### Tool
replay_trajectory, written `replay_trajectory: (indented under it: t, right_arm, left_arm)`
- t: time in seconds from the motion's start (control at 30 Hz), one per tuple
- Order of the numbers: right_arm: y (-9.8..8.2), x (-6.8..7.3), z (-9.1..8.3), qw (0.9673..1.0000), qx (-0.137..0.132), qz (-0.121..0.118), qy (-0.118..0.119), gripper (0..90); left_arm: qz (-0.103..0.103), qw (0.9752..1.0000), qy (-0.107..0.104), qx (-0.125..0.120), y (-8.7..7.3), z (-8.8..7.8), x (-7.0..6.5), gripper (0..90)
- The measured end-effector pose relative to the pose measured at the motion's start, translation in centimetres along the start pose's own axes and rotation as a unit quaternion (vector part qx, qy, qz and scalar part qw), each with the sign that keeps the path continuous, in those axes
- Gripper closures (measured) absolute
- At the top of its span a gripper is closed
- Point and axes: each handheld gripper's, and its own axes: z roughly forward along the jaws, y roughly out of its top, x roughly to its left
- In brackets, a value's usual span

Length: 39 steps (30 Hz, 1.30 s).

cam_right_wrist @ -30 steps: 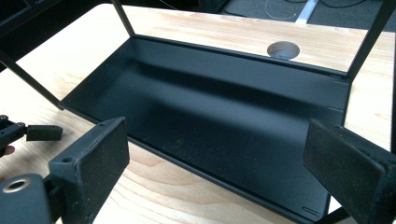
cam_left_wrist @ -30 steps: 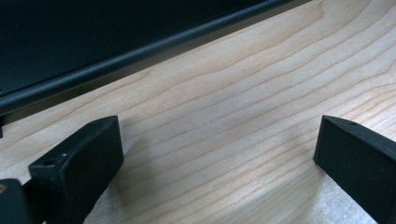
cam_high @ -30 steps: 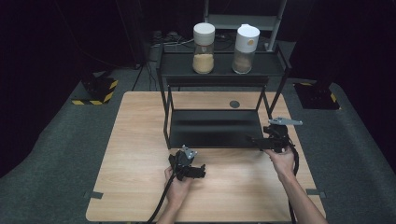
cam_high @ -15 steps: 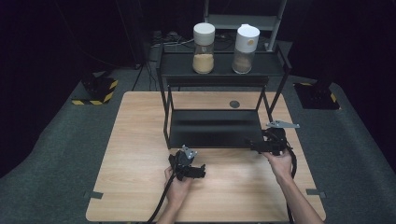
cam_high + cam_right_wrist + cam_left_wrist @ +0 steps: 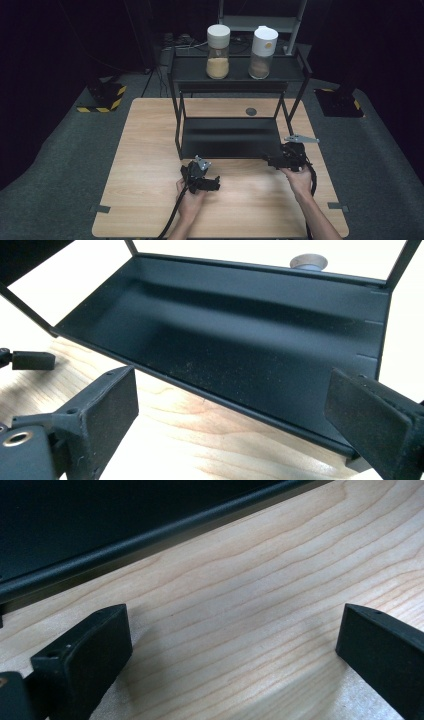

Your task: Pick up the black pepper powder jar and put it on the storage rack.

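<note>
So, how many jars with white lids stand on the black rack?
2. Both stand on the rack's top shelf: the left jar with pale filling, and the right jar beside it, apart. None seems hidden.

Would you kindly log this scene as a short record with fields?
surface: wooden table
rack: black two-level shelf at the table's middle and far side
top level: two white-lidded jars, left jar with light grains, right jar with a darker fill
bottom level: nothing on it
left tongs: open, over bare wood in front of the shelf, holding nothing
right tongs: open, at the shelf's front right corner, holding nothing
</note>
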Motion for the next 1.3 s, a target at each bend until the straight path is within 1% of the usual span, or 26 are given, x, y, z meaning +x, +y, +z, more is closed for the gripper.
replay_trajectory:
  t: [0.53,0.67,0.83,0.93,1.0,1.13,1.2,1.3]
  right_arm:
    - [-1.7,-0.1,0.5,0.9999,0.013,0.003,-0.004,6.7]
    - [-2.2,0.0,0.8,0.9998,0.017,-0.001,-0.008,6.7]
    - [-2.8,0.5,1.3,0.9992,0.035,-0.01,-0.017,6.6]
    - [-3.1,0.5,1.5,0.999,0.039,-0.011,-0.018,6.6]
    - [-3.3,0.7,1.7,0.9986,0.047,-0.015,-0.021,6.6]
    - [-3.8,0.9,2.0,0.998,0.057,-0.012,-0.024,6.6]
    - [-4.1,1.3,2.5,0.9971,0.068,-0.015,-0.03,6.6]
    - [-4.4,1.6,2.7,0.9965,0.073,-0.021,-0.036,6.6]
  left_arm:
    - [0.0,1.0,0.0,0.0,0.0,0.0,0.0,1.2]
    - [0.0,1.0,0.0,0.0,0.0,0.0,0.0,1.2]
    - [0.0,1.0,0.0,0.0,0.0,0.0,0.0,1.2]
    - [0.0,1.0,0.0,0.0,0.0,0.0,0.0,1.2]
    - [0.0,1.0,0.0,0.0,0.0,0.0,0.0,1.2]
    - [0.0,1.0,0.0,0.0,0.0,0.0,0.0,1.2]
    - [0.0,1.0,0.0,0.0,0.0,0.0,0.0,1.2]
    - [0.0,1.0,0.0,0.0,0.0,0.0,0.0,1.2]
